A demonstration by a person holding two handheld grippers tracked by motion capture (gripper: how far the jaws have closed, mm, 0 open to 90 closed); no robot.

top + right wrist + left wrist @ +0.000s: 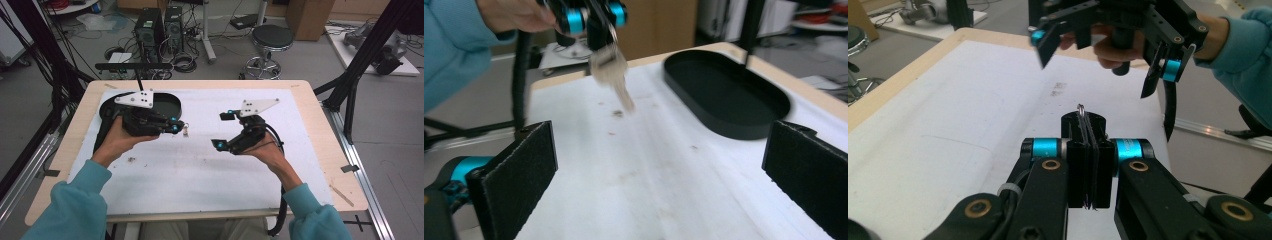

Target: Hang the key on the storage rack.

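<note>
One key (611, 75) hangs clenched in the left tool (175, 126), lifted off the tabletop (200, 165) just beside the black tray (729, 95). Picking up looks done. The right tool (222, 130) stands released and empty, facing the key at a short gap. What is left, probably: a handover or dropping the key in the tray.

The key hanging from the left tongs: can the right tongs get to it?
Probably yes. The right tongs are open, and bare mat lies between them and the key dangling from the shut left tongs.
</note>
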